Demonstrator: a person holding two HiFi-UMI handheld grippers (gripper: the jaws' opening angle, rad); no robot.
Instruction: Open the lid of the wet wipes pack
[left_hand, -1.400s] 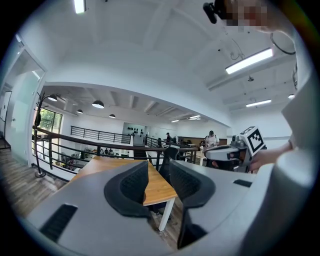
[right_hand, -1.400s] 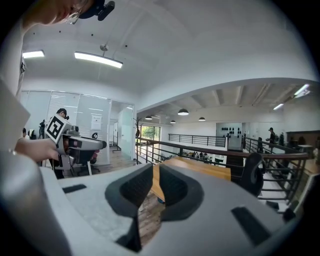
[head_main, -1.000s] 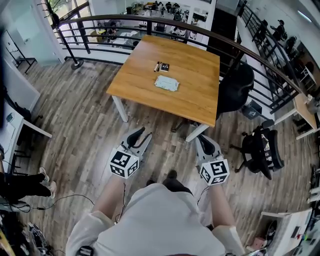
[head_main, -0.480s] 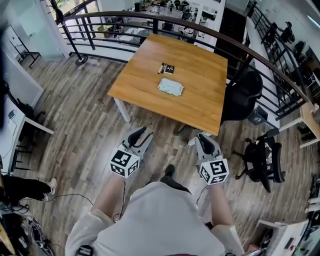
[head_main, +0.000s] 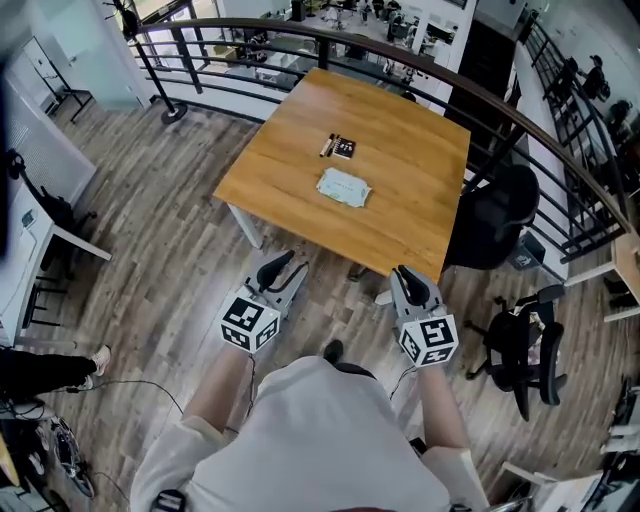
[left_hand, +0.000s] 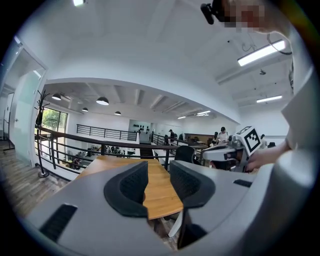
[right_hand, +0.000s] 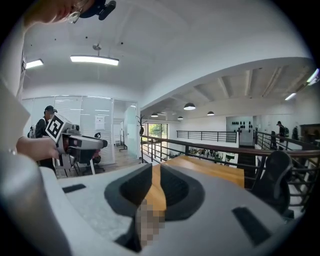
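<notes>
The wet wipes pack (head_main: 345, 187), a pale flat packet, lies near the middle of the wooden table (head_main: 290, 170) in the head view, its lid down as far as I can see. My left gripper (head_main: 282, 270) and right gripper (head_main: 407, 280) hang side by side over the floor, short of the table's near edge and well away from the pack. In the left gripper view the left gripper (left_hand: 157, 182) stands open, with only the tabletop (left_hand: 159, 195) showing through the gap. The right gripper (right_hand: 156, 187) is open too, with a narrower gap and nothing in it.
A small dark card and a pen (head_main: 337, 147) lie on the table beyond the pack. A black office chair (head_main: 497, 215) stands at the table's right, another chair (head_main: 527, 325) nearer right. A dark railing (head_main: 300, 30) runs behind the table. A white desk (head_main: 60, 235) is at left.
The person has walked toward the table, which now sits nearer and lower in the head view. Both grippers travelled along in the same pose, jaws unchanged.
</notes>
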